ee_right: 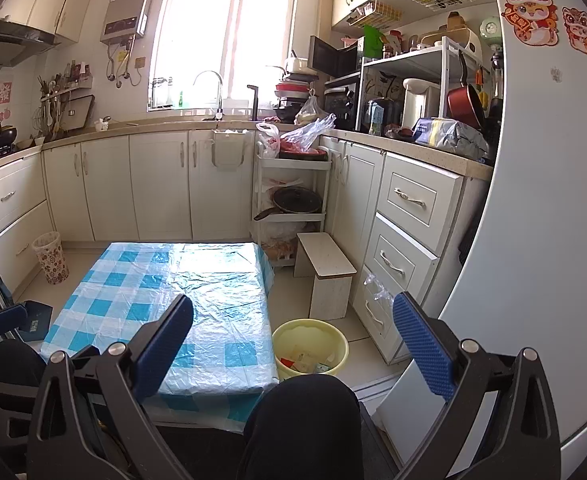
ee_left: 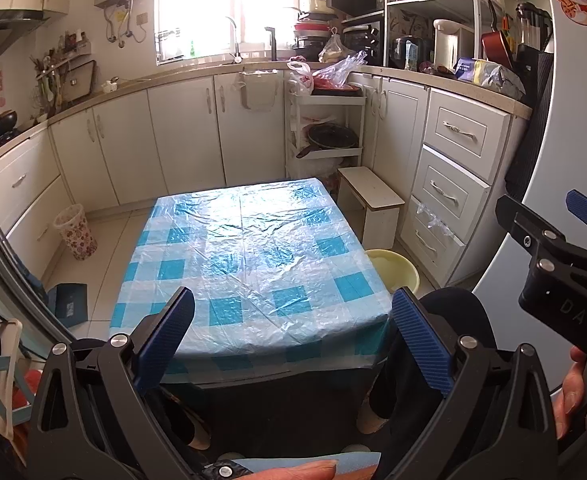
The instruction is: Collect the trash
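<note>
A low table with a blue and white checked plastic cover (ee_left: 249, 256) stands in front of me; it also shows in the right wrist view (ee_right: 181, 308). Nothing lies on its top. A yellow basin (ee_right: 310, 346) on the floor right of the table holds several scraps of paper and packaging (ee_right: 305, 362); its rim shows in the left wrist view (ee_left: 393, 270). My left gripper (ee_left: 293, 344) is open and empty above the table's near edge. My right gripper (ee_right: 293, 354) is open and empty, held near the table's near right corner; it also appears in the left wrist view (ee_left: 553, 232).
A flowered wastebasket (ee_right: 50, 257) stands on the floor at the left by the cabinets. A small white stool (ee_right: 325, 276) stands beyond the basin. A white trolley (ee_right: 289, 200) with a pan stands at the back. A drawer unit (ee_right: 405, 248) and fridge (ee_right: 541, 240) are to the right. My knees (ee_right: 305, 420) are below.
</note>
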A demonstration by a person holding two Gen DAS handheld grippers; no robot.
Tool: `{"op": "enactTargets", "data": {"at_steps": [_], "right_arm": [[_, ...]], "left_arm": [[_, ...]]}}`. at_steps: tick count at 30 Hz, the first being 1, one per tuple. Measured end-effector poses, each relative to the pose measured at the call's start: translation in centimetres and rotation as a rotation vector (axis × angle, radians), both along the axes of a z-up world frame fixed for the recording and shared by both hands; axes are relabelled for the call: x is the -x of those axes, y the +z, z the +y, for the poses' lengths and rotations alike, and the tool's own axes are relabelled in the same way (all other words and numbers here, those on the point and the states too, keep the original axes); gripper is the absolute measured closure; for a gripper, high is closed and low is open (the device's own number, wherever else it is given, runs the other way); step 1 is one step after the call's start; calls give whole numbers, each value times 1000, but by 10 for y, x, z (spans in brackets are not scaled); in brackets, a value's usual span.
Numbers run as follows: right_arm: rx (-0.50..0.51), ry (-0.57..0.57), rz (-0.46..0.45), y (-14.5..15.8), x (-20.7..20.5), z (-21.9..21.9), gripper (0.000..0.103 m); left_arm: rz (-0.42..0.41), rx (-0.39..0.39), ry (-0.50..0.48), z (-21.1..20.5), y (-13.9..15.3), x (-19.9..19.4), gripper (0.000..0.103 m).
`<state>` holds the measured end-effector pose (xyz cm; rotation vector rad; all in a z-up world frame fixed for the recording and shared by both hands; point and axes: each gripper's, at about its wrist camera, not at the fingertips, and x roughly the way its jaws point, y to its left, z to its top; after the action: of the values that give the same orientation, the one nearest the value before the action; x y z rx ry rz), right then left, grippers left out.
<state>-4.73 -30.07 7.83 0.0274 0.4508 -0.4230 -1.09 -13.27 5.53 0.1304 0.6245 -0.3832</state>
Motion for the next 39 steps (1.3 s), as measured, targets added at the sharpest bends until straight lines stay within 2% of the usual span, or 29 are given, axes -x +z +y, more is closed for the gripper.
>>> {"op": "enactTargets", "data": {"at_steps": [17, 39], "right_arm": [[3, 6, 1, 0, -1, 1, 7], [3, 8, 4, -3, 0, -1, 7]], "left_arm": [[-30, -29, -12, -5, 4, 9, 8], [-19, -31, -5, -3, 0, 6, 8]]}}
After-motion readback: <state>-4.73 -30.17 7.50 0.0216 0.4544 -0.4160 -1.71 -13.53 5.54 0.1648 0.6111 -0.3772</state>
